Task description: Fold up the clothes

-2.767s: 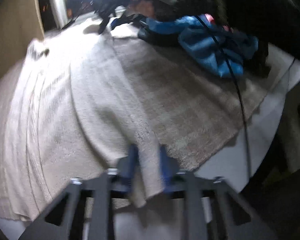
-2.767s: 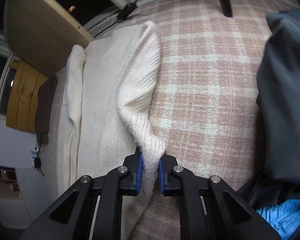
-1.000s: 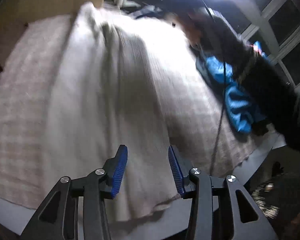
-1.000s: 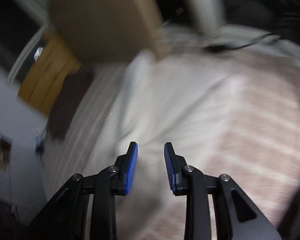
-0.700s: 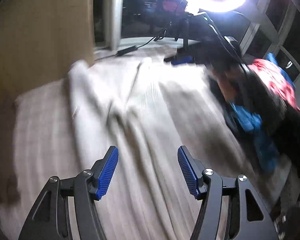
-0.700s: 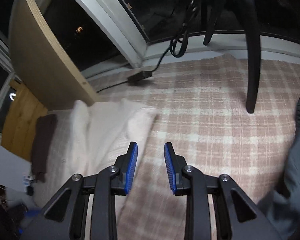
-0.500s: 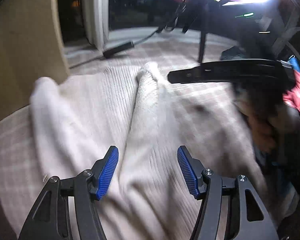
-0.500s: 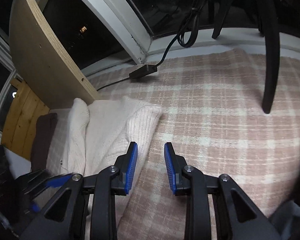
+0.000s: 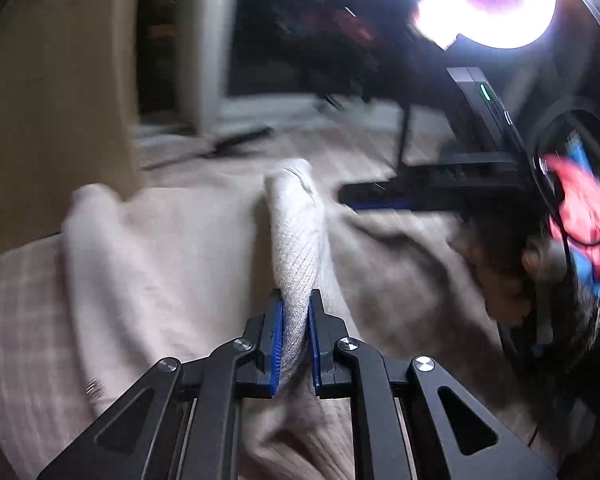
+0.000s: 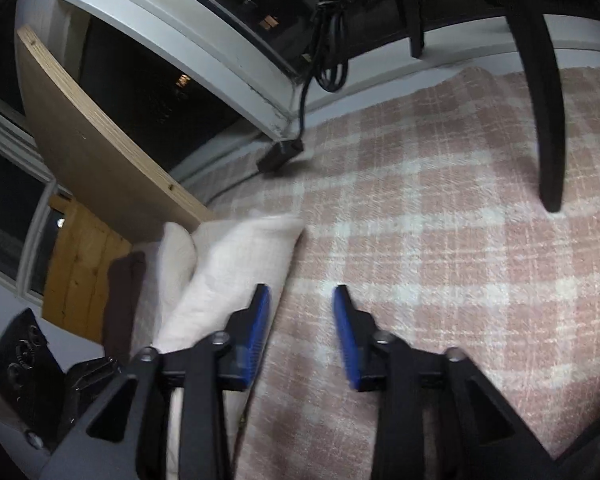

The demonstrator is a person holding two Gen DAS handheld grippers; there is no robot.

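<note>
On the plaid blanket (image 10: 440,248) lay the cream sweater (image 9: 152,264), its sleeve (image 9: 300,248) running straight ahead from the left gripper (image 9: 296,340), pinched tight; the right gripper (image 10: 300,320), spread empty, hovered just right of it.

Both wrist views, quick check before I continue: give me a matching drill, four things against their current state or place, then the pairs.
Things:
1. left gripper
2. right gripper
3. cream sweater
4. power adapter

States:
A. open, over the plaid blanket
B. lying on the blanket, one fold pinched up
C. shut on a ridge of knit
D. at the blanket's far edge, below the window frame

Pairs: 1-C, 2-A, 3-B, 4-D
</note>
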